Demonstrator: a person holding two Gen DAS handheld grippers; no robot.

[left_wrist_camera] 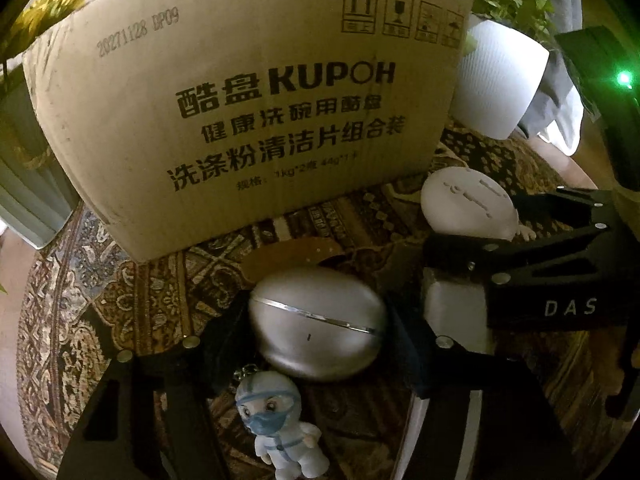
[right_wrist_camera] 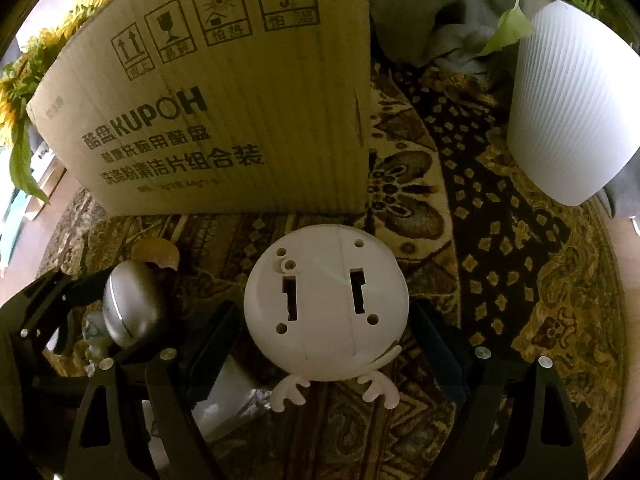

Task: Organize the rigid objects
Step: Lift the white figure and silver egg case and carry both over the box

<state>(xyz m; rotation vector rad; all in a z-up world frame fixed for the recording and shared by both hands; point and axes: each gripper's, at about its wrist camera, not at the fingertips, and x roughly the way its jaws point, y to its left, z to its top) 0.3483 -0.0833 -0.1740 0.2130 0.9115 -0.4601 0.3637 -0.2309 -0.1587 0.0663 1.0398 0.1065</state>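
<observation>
Two grippers, both low over the patterned rug (right_wrist_camera: 500,240), in front of the cardboard box (left_wrist_camera: 240,120) printed KUPOH.

Left gripper (left_wrist_camera: 316,332): we have the silver egg-shaped case (left_wrist_camera: 316,328) between the fingers. Pads sit right at its two sides, about half open. We can't tell whether they actually press on it. No earlier view to compare. Small masked figurine keychain (left_wrist_camera: 276,424) lies on the rug just below the case, between the arms of the gripper.

Right gripper (right_wrist_camera: 326,340): open wide, white round toy (right_wrist_camera: 326,304) between the fingers with a visible gap on each side, so nothing gripped. Toy lies on the rug showing its flat slotted back, little hands at the bottom edge.

Case and toy are near each other, both just in front of the box. White ribbed plant pot (right_wrist_camera: 572,120) stands to the right, well apart. Sunflower (left_wrist_camera: 48,12) behind the box, left side.
</observation>
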